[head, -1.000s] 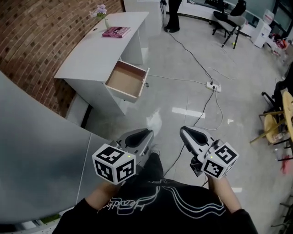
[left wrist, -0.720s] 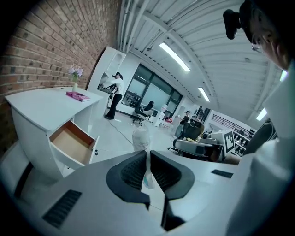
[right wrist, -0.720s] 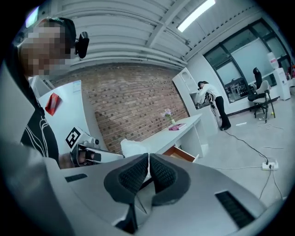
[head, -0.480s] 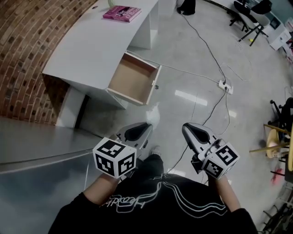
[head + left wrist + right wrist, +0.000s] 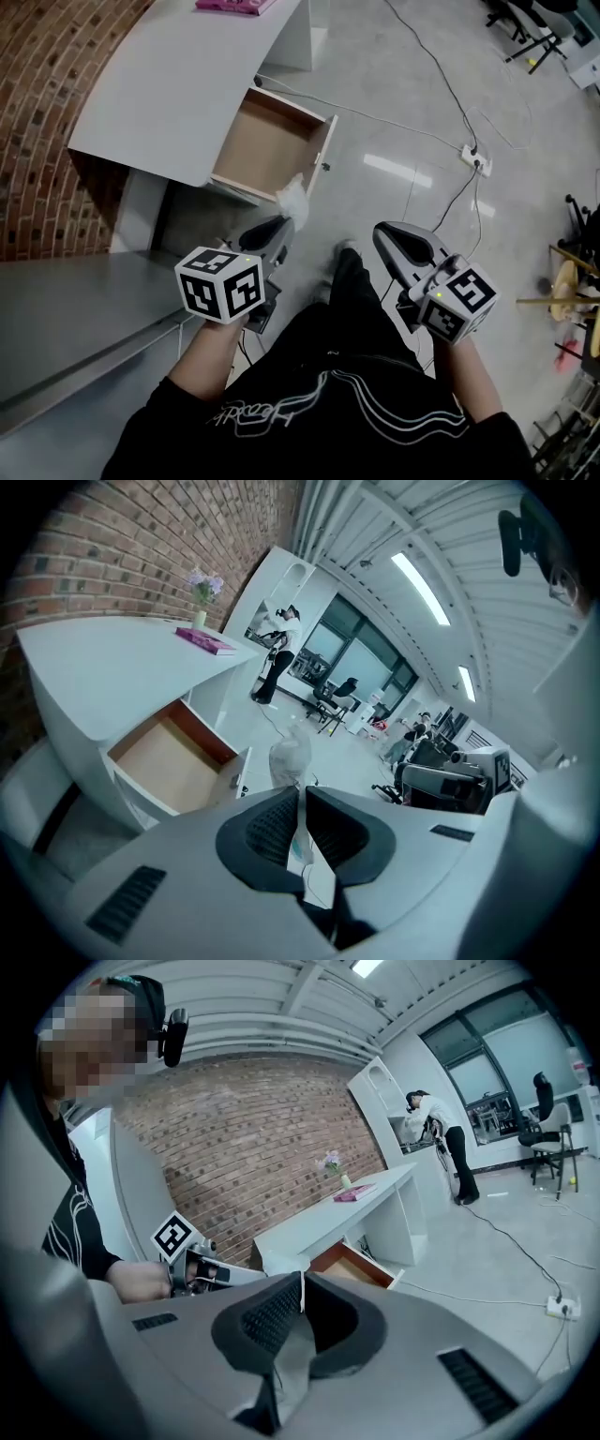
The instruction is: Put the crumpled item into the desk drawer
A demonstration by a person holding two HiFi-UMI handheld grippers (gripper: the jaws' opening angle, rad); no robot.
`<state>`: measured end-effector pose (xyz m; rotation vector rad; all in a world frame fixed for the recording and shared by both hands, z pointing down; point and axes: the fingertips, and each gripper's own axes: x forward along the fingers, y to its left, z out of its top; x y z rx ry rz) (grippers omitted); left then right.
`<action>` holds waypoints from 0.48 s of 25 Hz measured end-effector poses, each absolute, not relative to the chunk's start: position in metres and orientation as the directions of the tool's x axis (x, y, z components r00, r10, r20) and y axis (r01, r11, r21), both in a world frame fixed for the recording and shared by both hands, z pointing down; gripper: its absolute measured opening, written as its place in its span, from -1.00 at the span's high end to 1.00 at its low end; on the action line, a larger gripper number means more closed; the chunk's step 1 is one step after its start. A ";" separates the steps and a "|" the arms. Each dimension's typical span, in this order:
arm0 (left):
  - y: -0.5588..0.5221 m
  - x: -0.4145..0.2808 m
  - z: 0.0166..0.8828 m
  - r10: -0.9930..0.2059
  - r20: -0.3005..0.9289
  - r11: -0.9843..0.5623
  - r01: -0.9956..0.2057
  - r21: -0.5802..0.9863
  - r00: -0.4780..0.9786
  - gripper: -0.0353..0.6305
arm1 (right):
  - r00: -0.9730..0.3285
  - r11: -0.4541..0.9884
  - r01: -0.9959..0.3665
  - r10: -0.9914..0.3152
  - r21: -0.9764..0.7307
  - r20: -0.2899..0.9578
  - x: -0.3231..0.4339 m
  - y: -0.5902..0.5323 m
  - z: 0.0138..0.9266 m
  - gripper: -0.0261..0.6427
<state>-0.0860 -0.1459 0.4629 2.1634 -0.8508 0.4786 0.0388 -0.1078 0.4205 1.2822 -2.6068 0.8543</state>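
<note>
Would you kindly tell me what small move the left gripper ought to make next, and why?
Probably carry the left gripper a little farther forward, until the crumpled item hangs over the open drawer. Its jaws are shut on the item, and in the head view the item sits by the drawer's near front corner, not yet over its bare bottom.

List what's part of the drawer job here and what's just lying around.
In the job:
- crumpled item, clamped in the left gripper
- open drawer, nothing visible in it
- white desk

Lying about:
- pink book on the desk
- flower vase on the desk
- power strip and cables on the floor
</note>
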 end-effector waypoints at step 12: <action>-0.269 -0.057 0.517 -0.441 0.640 -0.376 -0.777 0.504 0.629 0.76 | -0.700 0.512 -0.707 -0.608 -0.489 0.375 0.060 -0.245 0.466 0.79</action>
